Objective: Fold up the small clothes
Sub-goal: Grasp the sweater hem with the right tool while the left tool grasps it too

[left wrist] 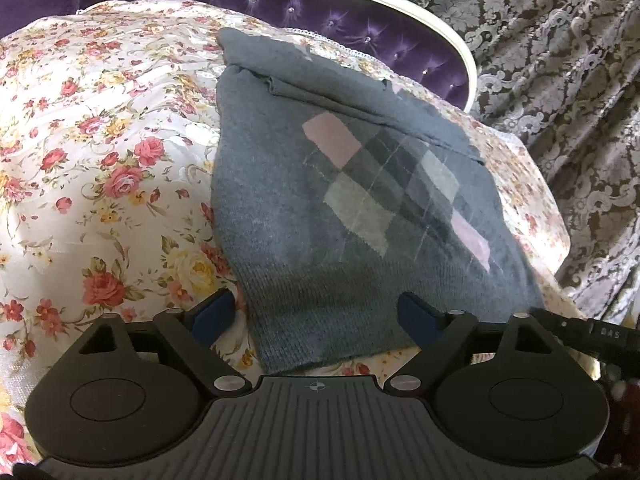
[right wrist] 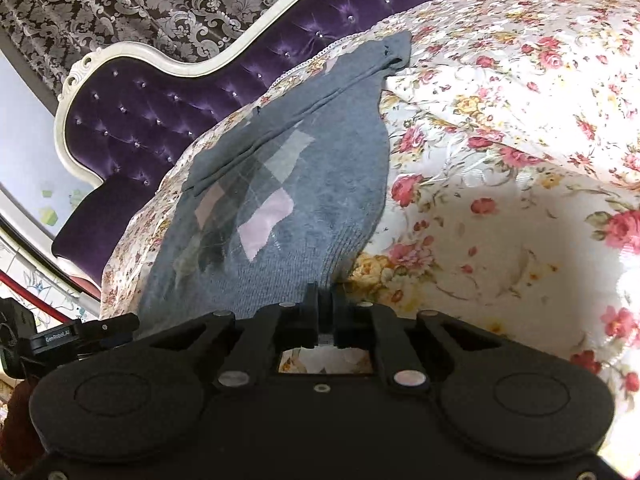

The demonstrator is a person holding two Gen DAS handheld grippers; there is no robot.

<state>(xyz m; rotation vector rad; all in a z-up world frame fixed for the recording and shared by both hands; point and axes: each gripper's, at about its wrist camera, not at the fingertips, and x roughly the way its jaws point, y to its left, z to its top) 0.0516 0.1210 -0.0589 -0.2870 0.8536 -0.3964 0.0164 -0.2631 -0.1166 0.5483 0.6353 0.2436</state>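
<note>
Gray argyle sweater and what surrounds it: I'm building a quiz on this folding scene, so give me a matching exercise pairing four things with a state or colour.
Things:
1. left tongs
2. right tongs
3. headboard
4. bedspread

States:
A. purple, tufted
B. shut on the sweater hem
C. floral print
D. open, straddling the hem

Pairs: 1-D, 2-B, 3-A, 4-C

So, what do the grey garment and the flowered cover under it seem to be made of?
The grey garment looks like knitted wool or acrylic: ribbed hem, matte fuzzy surface, woven-in diamond pattern. The flowered cover looks like a smooth, slightly glossy woven fabric, perhaps satin-like polyester or cotton, since it shines in the light.
</note>
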